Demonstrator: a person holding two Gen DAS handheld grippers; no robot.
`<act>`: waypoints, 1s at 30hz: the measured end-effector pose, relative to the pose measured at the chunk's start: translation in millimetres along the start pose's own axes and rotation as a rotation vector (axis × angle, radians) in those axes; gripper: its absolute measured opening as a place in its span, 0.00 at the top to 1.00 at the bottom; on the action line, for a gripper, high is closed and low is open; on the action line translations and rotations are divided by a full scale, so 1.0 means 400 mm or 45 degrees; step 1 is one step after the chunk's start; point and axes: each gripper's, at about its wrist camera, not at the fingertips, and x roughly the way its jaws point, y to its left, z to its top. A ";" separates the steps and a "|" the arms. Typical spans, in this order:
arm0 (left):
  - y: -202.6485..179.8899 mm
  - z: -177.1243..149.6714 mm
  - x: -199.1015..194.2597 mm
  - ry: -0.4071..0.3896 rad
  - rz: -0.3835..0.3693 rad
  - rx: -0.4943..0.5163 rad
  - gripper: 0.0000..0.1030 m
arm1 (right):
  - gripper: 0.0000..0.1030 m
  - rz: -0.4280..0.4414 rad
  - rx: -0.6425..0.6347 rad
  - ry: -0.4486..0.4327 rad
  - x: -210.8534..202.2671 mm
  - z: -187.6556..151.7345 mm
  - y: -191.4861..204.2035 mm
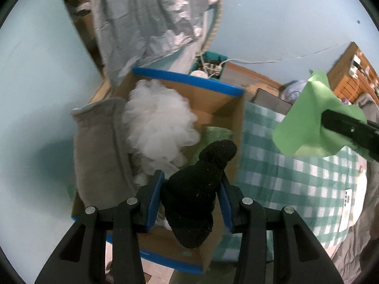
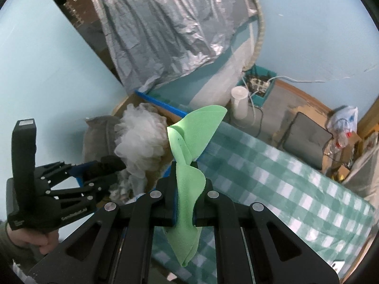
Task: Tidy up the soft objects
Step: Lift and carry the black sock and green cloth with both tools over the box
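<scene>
My left gripper (image 1: 191, 182) is shut on a black sock (image 1: 201, 184) and holds it over the cardboard box (image 1: 220, 99) with blue-taped edges. Inside the box lie a white fluffy puff (image 1: 158, 123) and a grey cloth (image 1: 99, 146) draped over its left wall. My right gripper (image 2: 187, 187) is shut on a green foam cloth (image 2: 191, 142), held above the checked tablecloth to the right of the box. In the right wrist view the left gripper (image 2: 99, 168) with the sock shows at the left, next to the puff (image 2: 142, 142).
A green-and-white checked tablecloth (image 1: 284, 170) covers the table right of the box. A silver sheet (image 2: 165, 30) hangs behind the box. A white cylinder (image 2: 239, 101), a teal crate with a power strip (image 2: 260, 85) and a dark laptop-like item (image 2: 305, 137) stand beyond the table.
</scene>
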 end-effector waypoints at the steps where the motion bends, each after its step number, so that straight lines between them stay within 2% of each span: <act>1: 0.012 -0.001 0.003 0.006 -0.001 -0.019 0.56 | 0.93 0.005 -0.007 0.002 0.008 0.008 0.010; 17: 0.111 -0.004 0.060 0.052 0.016 -0.126 0.56 | 0.93 0.075 -0.101 0.075 0.111 0.073 0.138; 30: 0.128 -0.022 0.114 0.125 -0.022 -0.118 0.56 | 0.93 0.105 -0.140 0.189 0.212 0.064 0.214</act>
